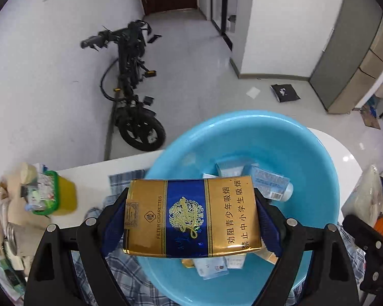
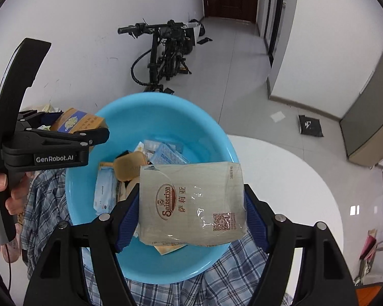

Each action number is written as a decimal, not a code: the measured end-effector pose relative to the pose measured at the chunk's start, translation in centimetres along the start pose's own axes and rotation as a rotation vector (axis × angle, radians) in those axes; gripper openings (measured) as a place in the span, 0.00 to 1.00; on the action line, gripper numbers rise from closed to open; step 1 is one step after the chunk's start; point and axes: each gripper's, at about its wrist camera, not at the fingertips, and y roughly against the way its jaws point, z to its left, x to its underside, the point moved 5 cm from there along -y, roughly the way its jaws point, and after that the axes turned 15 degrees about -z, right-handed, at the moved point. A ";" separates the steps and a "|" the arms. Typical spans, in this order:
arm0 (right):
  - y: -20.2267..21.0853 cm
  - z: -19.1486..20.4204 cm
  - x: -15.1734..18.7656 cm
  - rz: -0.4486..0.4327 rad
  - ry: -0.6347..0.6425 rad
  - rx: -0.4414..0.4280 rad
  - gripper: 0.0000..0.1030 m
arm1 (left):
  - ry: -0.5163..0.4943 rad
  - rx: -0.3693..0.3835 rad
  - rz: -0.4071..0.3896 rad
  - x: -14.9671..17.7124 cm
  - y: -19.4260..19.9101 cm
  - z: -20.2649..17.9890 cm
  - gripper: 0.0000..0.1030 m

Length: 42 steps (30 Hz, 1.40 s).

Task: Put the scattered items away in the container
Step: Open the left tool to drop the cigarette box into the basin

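Observation:
My left gripper (image 1: 191, 216) is shut on a gold and blue cigarette pack (image 1: 191, 216) and holds it over the near side of the blue basin (image 1: 242, 132). My right gripper (image 2: 190, 209) is shut on a beige Saizeriya wet-wipe packet (image 2: 191, 204) above the basin (image 2: 153, 112). Several small packets (image 2: 163, 154) lie inside the basin. The left gripper with its pack (image 2: 76, 122) also shows at the left of the right wrist view, beside the basin's rim.
The basin sits on a plaid cloth (image 2: 224, 272) on a white round table (image 2: 293, 178). A yellow tub (image 1: 61, 193) and crumpled clutter (image 1: 10, 204) lie at the table's left. A black bicycle (image 1: 132, 81) stands on the floor beyond.

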 end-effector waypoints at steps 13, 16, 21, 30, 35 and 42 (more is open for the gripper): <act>-3.2 0.1 3.1 0.026 -0.019 -0.030 0.70 | -0.034 0.089 0.039 0.4 -5.0 -4.0 0.87; -4.1 0.1 3.9 0.037 -0.030 -0.049 0.70 | -0.025 0.096 0.046 0.6 -6.6 -4.2 0.87; -5.2 0.7 4.5 0.045 -0.011 -0.061 0.70 | -0.038 0.104 0.067 1.3 -8.5 -4.6 0.87; -6.9 1.5 5.1 0.059 0.022 -0.049 0.70 | -0.079 0.102 0.038 1.5 -9.4 -4.8 0.87; -7.4 1.5 5.1 0.064 0.006 -0.054 0.70 | -0.124 0.111 -0.044 0.7 -7.9 -5.1 0.88; -6.3 2.2 5.2 0.056 0.000 -0.067 0.70 | -0.144 0.105 -0.162 -0.2 -5.3 -5.1 0.89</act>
